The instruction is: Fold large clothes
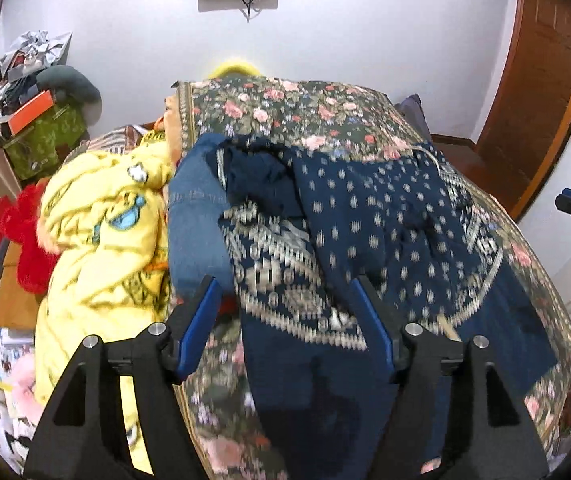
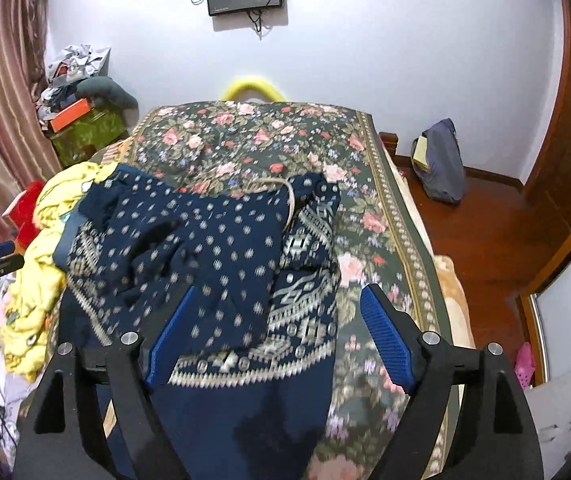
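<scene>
both hand-held grippers hang above a bed [image 2: 397,216] with their jaws apart and nothing between the pads. the left hand-held gripper [image 1: 285,300] looks down on a navy patterned garment [image 1: 365,232] lying rumpled on the floral bedspread, beside a heap of yellow cloth [image 1: 101,216]. the right hand-held gripper [image 2: 281,312] sits over the same garment's near right side. the garment's long axis seems to run away from the person, towards the wall; its near hem lies just below and ahead of both tools, about equally close to each.
</scene>
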`<control>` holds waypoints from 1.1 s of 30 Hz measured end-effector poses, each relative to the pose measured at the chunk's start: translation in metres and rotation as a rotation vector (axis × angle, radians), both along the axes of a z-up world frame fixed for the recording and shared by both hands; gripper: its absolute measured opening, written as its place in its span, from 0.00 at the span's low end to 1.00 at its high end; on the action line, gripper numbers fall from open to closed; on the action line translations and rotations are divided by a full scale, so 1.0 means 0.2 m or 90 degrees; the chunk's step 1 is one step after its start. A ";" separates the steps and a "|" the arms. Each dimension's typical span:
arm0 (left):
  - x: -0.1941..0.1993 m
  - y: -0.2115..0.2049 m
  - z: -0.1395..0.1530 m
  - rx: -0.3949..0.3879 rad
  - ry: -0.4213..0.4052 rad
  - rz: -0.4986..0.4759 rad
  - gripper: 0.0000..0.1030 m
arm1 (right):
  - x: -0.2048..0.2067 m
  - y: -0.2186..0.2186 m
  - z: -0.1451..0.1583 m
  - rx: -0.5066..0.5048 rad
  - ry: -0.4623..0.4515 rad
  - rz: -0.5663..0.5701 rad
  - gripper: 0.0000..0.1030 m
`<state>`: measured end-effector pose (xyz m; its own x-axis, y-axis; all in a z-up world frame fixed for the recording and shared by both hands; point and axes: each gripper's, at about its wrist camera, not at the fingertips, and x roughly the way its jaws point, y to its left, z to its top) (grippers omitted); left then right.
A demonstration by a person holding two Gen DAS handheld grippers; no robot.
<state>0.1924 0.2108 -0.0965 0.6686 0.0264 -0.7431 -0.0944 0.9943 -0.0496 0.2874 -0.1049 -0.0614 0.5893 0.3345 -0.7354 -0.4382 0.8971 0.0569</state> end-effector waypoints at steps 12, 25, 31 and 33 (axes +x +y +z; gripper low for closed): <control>-0.28 0.05 -0.53 -0.120 0.158 0.021 0.66 | -0.23 -0.09 -0.44 -0.033 0.149 0.009 0.79; -0.35 0.02 -0.83 -0.220 0.213 0.059 0.66 | -0.30 -0.22 -0.69 0.033 0.253 -0.011 0.79; -0.38 0.07 -0.92 -0.343 0.211 0.094 0.63 | -0.31 -0.20 -0.70 0.066 0.243 0.014 0.72; -0.40 0.09 -0.95 -0.390 0.206 0.101 0.59 | -0.31 -0.18 -0.70 0.079 0.246 0.022 0.61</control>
<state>0.1125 0.2286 -0.2871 0.4348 -0.3805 -0.8162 -0.3398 0.7700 -0.5400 0.2260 -0.1403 -0.2012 0.2646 0.4488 -0.8536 -0.3931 0.8584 0.3295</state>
